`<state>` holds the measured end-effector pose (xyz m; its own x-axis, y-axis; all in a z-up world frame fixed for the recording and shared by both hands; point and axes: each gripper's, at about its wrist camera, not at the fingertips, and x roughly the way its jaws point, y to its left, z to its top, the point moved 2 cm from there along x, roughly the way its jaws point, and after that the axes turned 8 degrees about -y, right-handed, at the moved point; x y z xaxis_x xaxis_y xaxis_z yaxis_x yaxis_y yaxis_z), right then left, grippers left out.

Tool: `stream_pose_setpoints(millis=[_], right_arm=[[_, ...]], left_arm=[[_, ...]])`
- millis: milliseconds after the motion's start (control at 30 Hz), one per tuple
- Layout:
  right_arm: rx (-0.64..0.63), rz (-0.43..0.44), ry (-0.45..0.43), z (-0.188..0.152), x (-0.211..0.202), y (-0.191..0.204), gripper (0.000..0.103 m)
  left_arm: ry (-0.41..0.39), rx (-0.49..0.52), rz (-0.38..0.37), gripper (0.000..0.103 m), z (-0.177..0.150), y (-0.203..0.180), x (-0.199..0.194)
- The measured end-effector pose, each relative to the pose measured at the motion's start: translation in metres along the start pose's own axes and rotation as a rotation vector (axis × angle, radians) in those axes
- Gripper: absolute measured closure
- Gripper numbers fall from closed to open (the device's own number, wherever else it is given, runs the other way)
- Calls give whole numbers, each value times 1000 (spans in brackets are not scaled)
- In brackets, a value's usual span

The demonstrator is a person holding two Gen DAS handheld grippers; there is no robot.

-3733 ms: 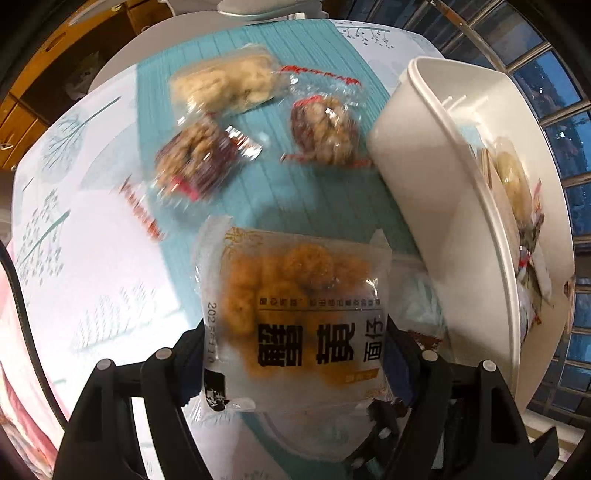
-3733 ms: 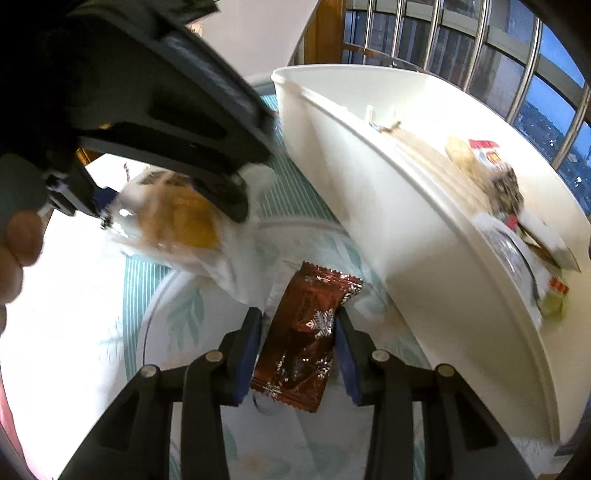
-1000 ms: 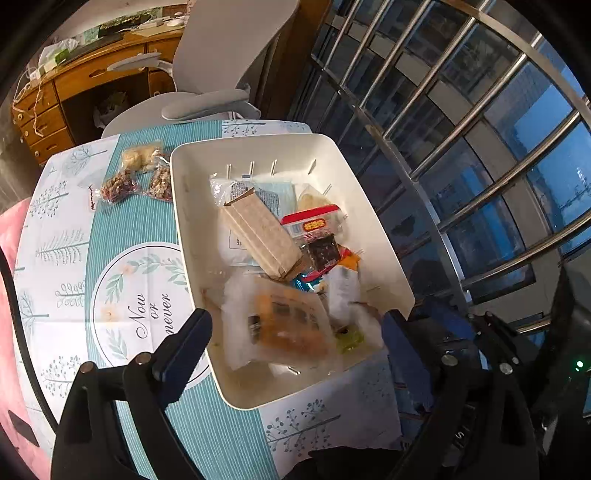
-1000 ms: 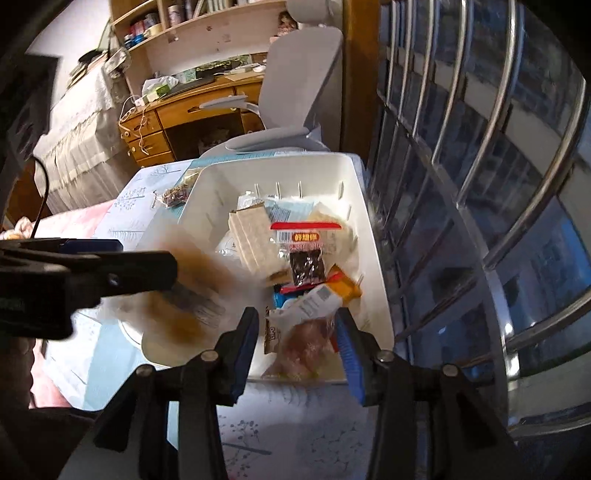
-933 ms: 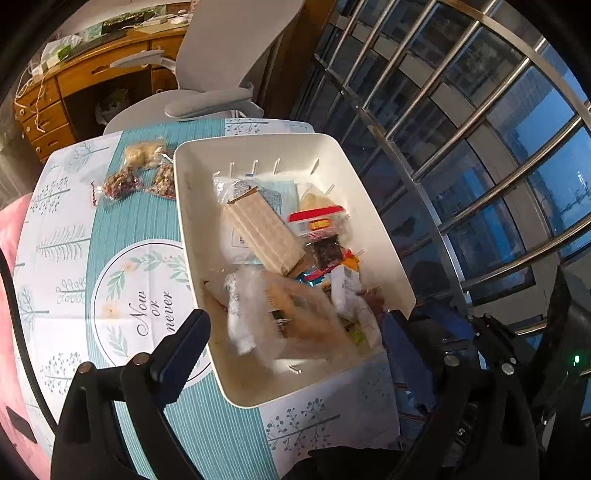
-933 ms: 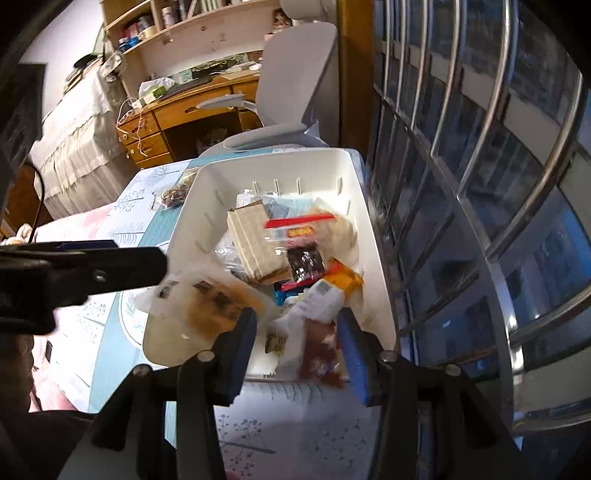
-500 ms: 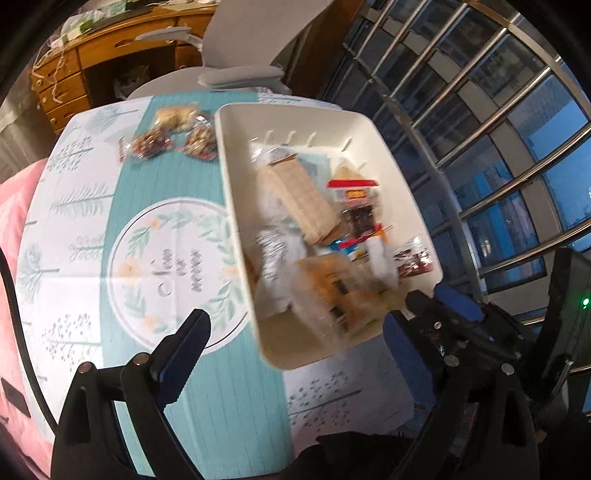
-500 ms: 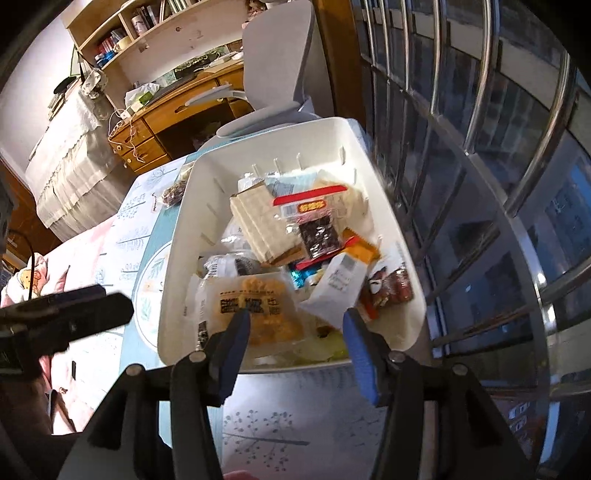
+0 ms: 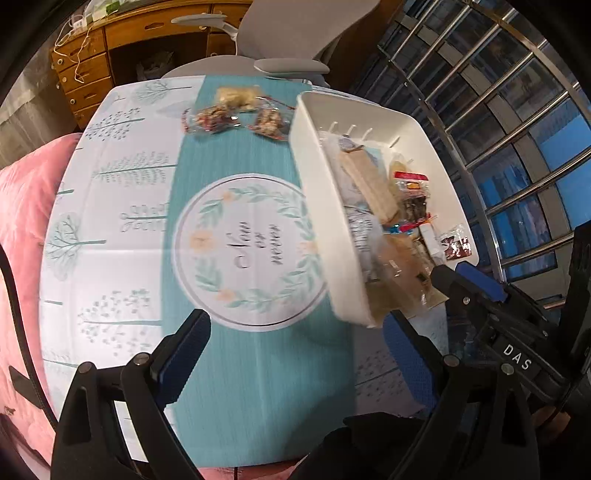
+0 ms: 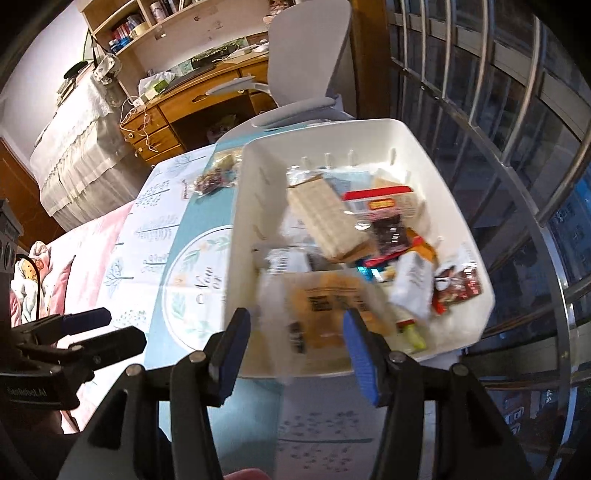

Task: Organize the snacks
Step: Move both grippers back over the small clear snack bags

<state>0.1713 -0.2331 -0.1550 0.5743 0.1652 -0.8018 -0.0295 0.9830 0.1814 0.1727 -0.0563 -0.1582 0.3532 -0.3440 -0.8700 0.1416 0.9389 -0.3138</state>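
A white bin (image 9: 317, 206) full of wrapped snacks stands at the table's right side. In it lie an orange noodle-snack packet (image 10: 332, 306) and a brown foil candy (image 10: 458, 284). Three clear snack packets (image 9: 236, 110) lie on the teal cloth at the table's far end, left of the bin. My left gripper (image 9: 295, 332) hangs wide open and empty over the cloth's round motif. My right gripper (image 10: 295, 336) is open above the bin's near edge (image 10: 240, 221), with nothing between its pads. Each gripper shows in the other's view: the right gripper (image 9: 472, 284), the left gripper (image 10: 85, 321).
A teal and white tablecloth (image 9: 240, 251) covers the table. A grey office chair (image 9: 280, 33) and a wooden desk (image 9: 110, 48) stand beyond the far end. Metal window bars (image 9: 498, 110) run along the right. Pink bedding (image 9: 22, 206) lies to the left.
The orange packet and the brown candy have left the grippers and now lie in the bin. My left gripper swung left from over the bin to over the cloth. The right jaws widened.
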Motion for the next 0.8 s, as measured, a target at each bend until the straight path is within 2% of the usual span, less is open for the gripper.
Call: stream_pose_setpoints(millis=[367,633,800], right_arm=[[78,-23,-8,1,17,87,50],[202,-62,15,-5,45,121,50],[320,-70,35,-1,69,131,50]], left_arm=[[40,55,-21,9,14,88,-21],[123,117,-16,9,20,139,-10],[147,144,16,9,34,162,5]])
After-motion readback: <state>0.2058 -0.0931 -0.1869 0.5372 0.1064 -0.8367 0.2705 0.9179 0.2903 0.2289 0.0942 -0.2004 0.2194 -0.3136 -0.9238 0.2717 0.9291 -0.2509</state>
